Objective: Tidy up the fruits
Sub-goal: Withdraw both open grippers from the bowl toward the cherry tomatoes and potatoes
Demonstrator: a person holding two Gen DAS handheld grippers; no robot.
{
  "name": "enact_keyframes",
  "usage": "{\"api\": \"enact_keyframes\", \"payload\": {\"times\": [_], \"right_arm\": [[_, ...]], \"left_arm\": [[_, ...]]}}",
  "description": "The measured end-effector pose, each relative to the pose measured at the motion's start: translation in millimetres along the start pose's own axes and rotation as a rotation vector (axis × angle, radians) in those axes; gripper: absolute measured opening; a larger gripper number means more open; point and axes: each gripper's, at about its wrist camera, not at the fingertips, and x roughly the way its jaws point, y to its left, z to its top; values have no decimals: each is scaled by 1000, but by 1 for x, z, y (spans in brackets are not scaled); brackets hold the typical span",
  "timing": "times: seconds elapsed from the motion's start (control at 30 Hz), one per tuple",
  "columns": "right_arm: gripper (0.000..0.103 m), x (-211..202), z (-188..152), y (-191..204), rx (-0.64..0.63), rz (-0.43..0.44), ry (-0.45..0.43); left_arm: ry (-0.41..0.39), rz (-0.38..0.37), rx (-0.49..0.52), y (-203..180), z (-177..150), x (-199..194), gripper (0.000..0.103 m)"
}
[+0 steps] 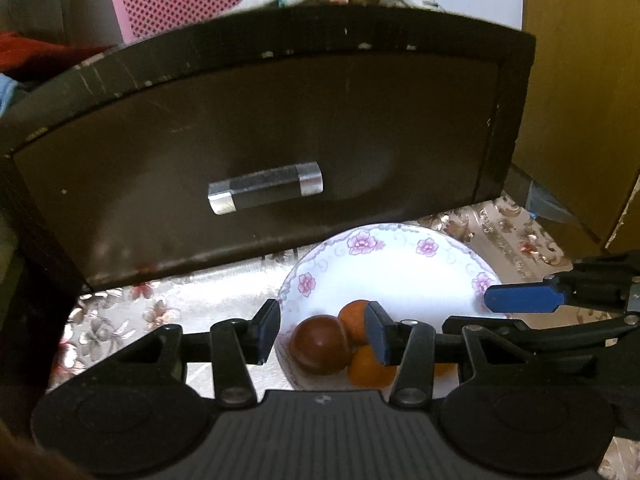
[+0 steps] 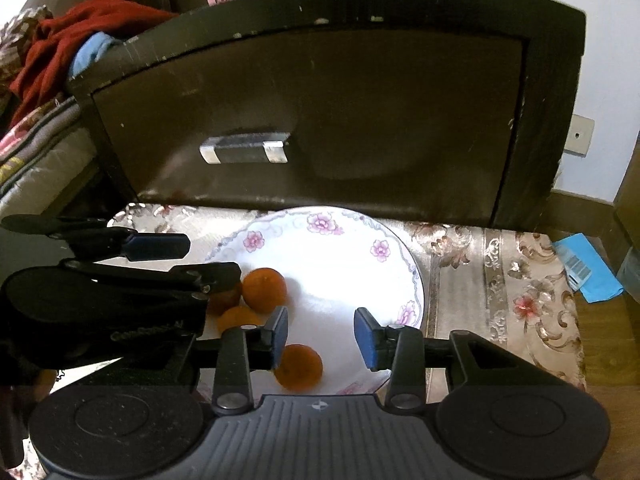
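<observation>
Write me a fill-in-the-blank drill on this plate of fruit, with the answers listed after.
1. The fruits lie on a white plate rimmed with pink ____.
2. Behind the plate stands a dark drawer front with a ____ handle.
3. The right tongs hold ____.
4. The dark reddish fruit touches an ____ one.

Answers: flowers; silver; nothing; orange

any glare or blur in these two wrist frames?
Left wrist: white floral-rimmed plate centre blown out by glare, dark drawer front slightly soft. Right wrist: same plate washed out, metal drawer handle motion-smeared; fisheye bends the drawer edges in both.
</observation>
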Motion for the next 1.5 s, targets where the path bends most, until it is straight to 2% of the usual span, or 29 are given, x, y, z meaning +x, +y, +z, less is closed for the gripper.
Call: {"api": "enact_keyframes", "payload": {"times": [0.2,0.57,0.8,1.13,1.27,1.5], "right_arm": [[34,-22,-4,8,-7,1,-25],[38,-69,-34,28,-2,32,-10],[39,-93,-57,46,-23,65,23],[42,-122,-74,61,-36,104,16],[42,-124,-78,69,-75,115,30],[42,-89,-85,75,-114,122,108]], "left_arm": [[-12,12,-7,8,-8,-30,54],[21,32,-35,16,-58,-95,54],[43,43,-19,9,-86,-129,54],[22,51,11,-7,-99,-171,54],[38,35,32,-7,-105,-168,55],[92,0,-12,7,-112,-121,55]]}}
